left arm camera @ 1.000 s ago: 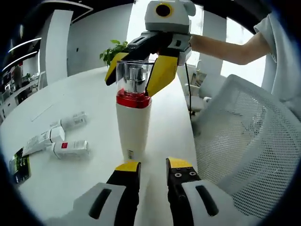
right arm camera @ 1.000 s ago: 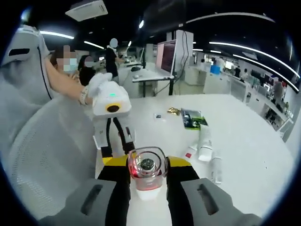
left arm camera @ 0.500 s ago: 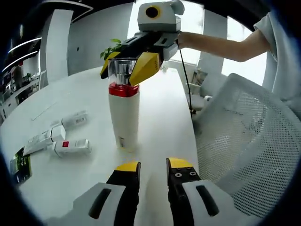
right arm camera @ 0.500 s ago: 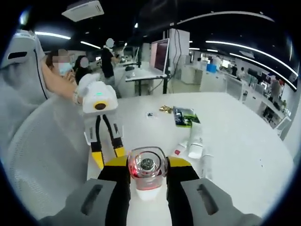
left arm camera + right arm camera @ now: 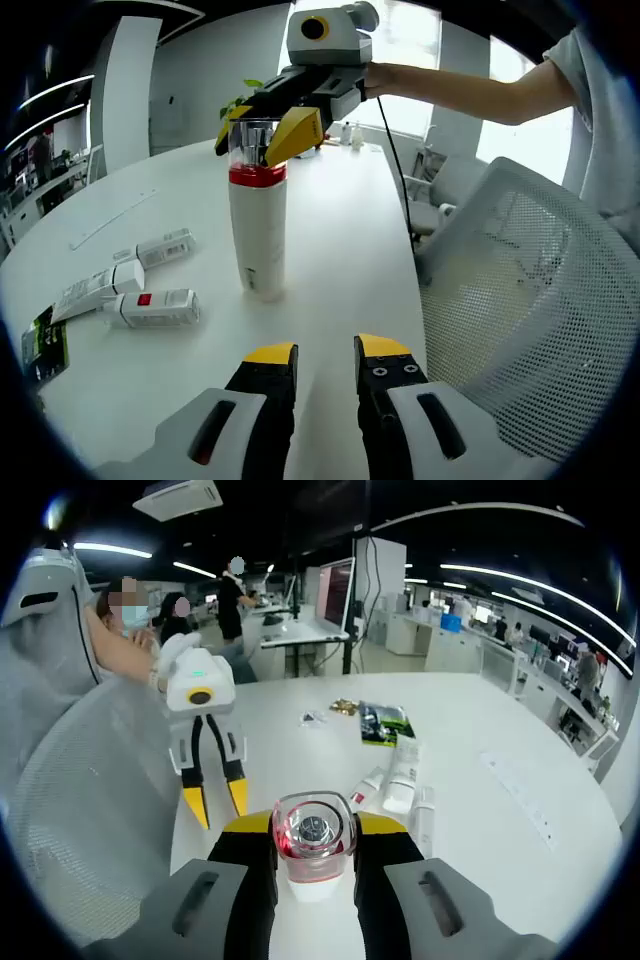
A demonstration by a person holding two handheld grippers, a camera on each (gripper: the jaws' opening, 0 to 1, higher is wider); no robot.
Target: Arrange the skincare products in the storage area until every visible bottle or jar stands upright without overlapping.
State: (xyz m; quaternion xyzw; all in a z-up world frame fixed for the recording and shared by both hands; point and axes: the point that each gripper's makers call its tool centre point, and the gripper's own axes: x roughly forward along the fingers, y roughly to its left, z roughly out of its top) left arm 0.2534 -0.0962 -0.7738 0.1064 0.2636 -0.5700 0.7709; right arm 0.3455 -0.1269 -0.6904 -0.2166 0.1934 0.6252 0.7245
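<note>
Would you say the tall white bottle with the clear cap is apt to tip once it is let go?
Probably yes: the bottle is tall and narrow-based. The right gripper holds only its clear cap, which may be slippery or come loose.

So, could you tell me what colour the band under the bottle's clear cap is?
Red band, clearest in the left gripper view.

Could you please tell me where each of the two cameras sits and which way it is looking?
Left gripper view: rides the left gripper, low over the white table, facing the upright bottle; the person's arm shows.
Right gripper view: rides the right gripper, looking down on the bottle's cap.
Shared: bottle, lying tubes, each other's gripper.
</note>
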